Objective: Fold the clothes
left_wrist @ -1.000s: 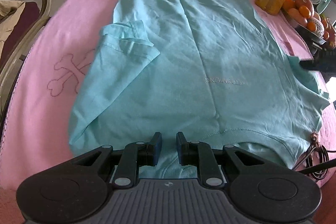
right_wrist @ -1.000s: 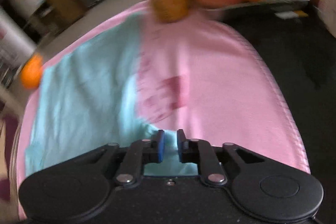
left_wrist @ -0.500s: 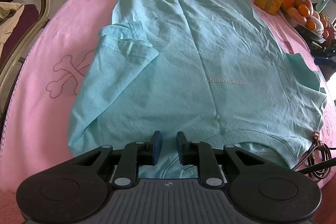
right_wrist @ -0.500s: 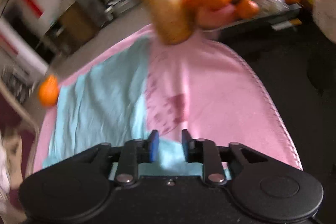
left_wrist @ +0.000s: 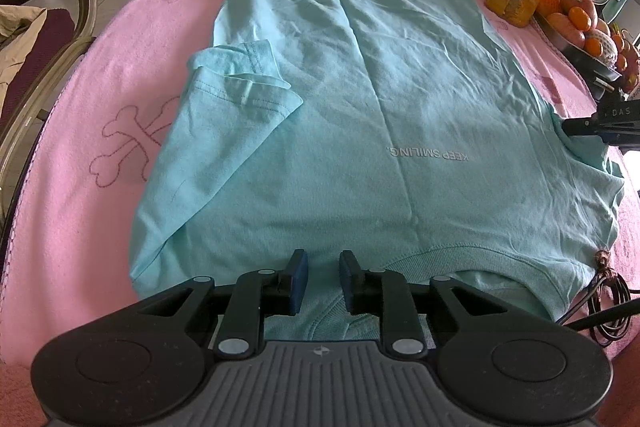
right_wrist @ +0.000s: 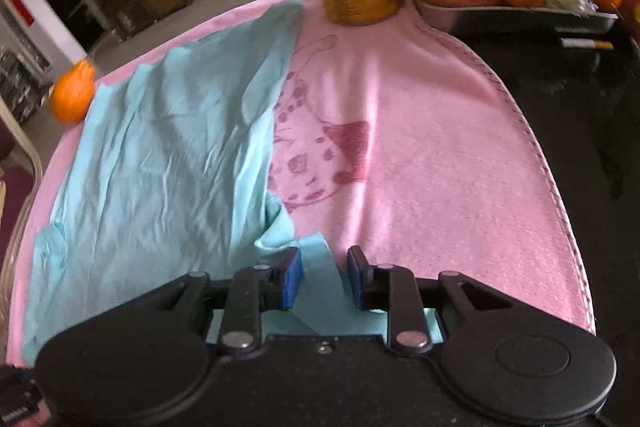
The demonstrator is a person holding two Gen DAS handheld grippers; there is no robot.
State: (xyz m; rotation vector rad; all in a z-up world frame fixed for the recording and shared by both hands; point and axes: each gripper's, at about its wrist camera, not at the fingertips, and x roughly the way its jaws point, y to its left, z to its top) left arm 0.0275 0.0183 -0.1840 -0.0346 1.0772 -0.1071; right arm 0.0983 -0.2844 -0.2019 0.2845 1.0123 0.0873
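Left gripper sits low at the near edge, jaws parted with a narrow gap. Right gripper sits at the right side, jaws likewise parted, nothing clamped.

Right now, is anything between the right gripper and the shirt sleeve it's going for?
Nothing visible. The right gripper is open with the sleeve of the teal shirt already between its fingers, on the pink blanket.

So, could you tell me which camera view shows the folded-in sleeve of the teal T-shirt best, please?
The left wrist view: the folded-in sleeve lies sharp and unobstructed on the teal T-shirt. The right wrist view shows it only as a small blurred flap at the shirt's far edge.
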